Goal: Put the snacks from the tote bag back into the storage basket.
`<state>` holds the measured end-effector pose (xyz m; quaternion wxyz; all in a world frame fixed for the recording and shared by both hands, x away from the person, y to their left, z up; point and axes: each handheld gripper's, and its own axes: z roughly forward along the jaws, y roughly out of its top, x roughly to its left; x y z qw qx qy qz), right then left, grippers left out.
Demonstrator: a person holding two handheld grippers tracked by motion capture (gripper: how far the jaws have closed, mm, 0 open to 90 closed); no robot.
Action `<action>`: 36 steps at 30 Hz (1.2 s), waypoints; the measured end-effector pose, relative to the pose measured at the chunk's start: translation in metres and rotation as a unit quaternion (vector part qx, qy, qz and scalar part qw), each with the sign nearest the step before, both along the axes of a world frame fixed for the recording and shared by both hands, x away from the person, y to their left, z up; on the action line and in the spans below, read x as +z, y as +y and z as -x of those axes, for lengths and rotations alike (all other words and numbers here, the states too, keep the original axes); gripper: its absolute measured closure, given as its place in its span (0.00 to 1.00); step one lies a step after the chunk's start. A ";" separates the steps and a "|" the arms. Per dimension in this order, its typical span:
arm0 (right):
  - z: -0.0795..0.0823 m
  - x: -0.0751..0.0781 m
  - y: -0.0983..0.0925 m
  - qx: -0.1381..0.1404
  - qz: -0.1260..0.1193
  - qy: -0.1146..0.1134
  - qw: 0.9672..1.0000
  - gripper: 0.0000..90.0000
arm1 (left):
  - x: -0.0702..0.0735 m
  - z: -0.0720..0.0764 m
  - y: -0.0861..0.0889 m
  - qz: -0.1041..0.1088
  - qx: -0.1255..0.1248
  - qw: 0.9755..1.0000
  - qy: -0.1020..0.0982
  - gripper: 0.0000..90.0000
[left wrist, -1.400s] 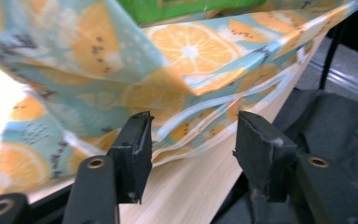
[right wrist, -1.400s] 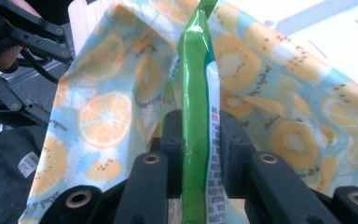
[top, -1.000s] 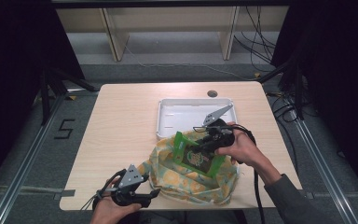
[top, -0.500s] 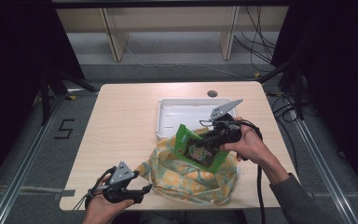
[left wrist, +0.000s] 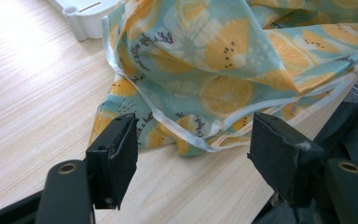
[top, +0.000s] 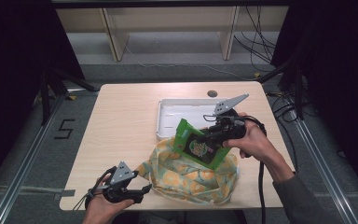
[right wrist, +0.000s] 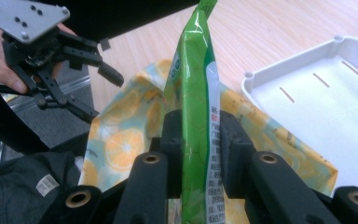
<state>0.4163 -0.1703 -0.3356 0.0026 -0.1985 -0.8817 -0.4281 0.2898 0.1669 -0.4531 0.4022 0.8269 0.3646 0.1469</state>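
Your right gripper (top: 204, 138) clamps the green snack packet (top: 196, 145), now lifted clear above the citrus-print bag (top: 191, 175) with the white tray (top: 168, 116) just beyond; your left gripper (left wrist: 191, 154), jaws just opened off the bag's hem, frees it for unloading.

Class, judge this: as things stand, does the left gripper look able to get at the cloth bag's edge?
Probably yes: the left gripper stands open, the bag edge lying just beyond its jaws, unobstructed.
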 end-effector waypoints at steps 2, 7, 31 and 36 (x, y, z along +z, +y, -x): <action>0.000 0.003 -0.001 0.001 -0.008 -0.002 1.000 0.84 | 0.000 0.001 0.000 0.000 0.004 1.000 0.000 0.36; 0.001 0.013 -0.003 -0.001 -0.017 -0.010 1.000 0.84 | 0.000 0.000 0.001 0.001 0.002 1.000 -0.002 0.35; -0.016 0.040 -0.028 -0.047 -0.062 -0.026 0.997 0.84 | -0.001 0.000 0.000 0.008 0.010 1.000 0.000 0.35; -0.027 0.042 -0.037 -0.071 -0.066 -0.012 0.995 0.84 | 0.000 0.000 0.001 0.003 0.009 1.000 0.000 0.35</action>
